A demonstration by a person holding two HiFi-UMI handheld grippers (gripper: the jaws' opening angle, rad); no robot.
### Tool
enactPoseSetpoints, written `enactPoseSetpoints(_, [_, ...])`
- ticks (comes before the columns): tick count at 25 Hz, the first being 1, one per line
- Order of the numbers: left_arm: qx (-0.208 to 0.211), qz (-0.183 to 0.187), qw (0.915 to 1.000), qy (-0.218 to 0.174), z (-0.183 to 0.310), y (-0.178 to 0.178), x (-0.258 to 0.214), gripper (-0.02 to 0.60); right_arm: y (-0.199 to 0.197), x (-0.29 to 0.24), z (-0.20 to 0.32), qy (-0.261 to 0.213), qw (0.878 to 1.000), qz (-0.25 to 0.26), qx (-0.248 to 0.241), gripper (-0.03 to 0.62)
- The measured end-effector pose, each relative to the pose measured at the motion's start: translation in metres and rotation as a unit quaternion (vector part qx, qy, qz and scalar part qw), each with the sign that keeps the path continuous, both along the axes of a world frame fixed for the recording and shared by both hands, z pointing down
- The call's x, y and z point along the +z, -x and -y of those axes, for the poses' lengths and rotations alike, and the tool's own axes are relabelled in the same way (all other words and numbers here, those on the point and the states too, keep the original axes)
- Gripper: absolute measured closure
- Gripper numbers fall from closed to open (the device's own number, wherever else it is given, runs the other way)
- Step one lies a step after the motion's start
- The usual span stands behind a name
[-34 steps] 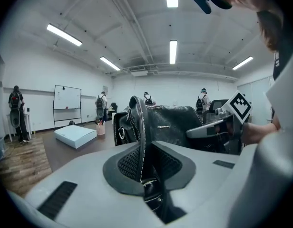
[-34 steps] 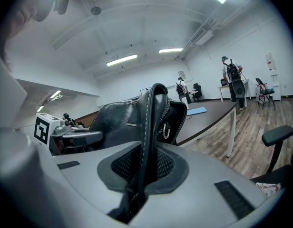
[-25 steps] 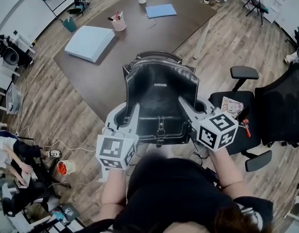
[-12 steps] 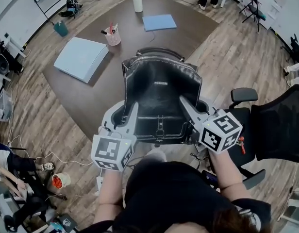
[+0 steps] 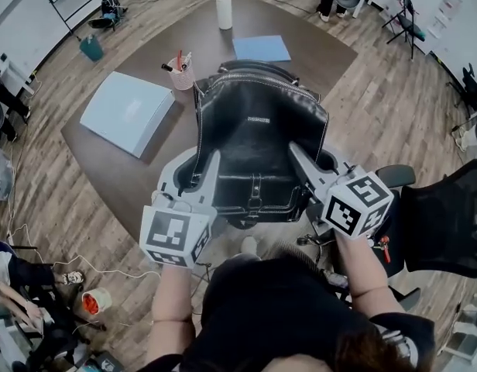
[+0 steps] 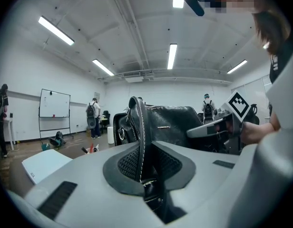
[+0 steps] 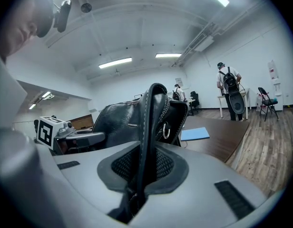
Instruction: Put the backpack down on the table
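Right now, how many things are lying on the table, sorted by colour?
Blue: 2, the folder and the flat box
White: 1, the roll
Pink: 1, the pen cup
Total: 4, not counting the held backpack

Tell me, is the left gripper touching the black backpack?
Touching. In the left gripper view, the left gripper has its jaws closed on the stitched edge of the backpack, pressing it from both sides.

An office meeting room: a large dark conference table spreads ahead of the left gripper and right gripper, a black mesh office chair stands just right of the right gripper, a wheeled whiteboard stands far off left of the left gripper, and strip lights run overhead
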State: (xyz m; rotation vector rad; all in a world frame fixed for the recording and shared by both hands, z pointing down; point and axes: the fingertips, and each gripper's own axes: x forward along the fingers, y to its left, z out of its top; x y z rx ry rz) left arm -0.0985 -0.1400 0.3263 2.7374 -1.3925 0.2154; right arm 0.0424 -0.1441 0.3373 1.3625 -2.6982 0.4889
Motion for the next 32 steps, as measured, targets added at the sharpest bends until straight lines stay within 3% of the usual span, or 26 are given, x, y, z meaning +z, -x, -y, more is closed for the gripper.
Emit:
enactPoseSetpoints(12, [-0.034, 0.004, 0.9993, -0.014, 0.086, -0.01, -0.008, 0.518, -0.01, -0.005, 0.094, -0.011, 1.0, 0.0, -0.016, 0.546])
enactPoseSetpoints(25, [-0.09, 0.001, 0.9959, 0.002, 0.211, -0.047, 0.01, 0.518, -0.047, 0.012, 0.232, -0.002, 0.999, -0.005, -0.053, 0.545])
enactPoseSetpoints(32, [-0.104, 0.002, 0.9945, 0.008, 0.258, -0.062, 0.026, 0.518, -0.061, 0.03, 0.282, 0.007, 0.998, -0.006, -0.062, 0.545])
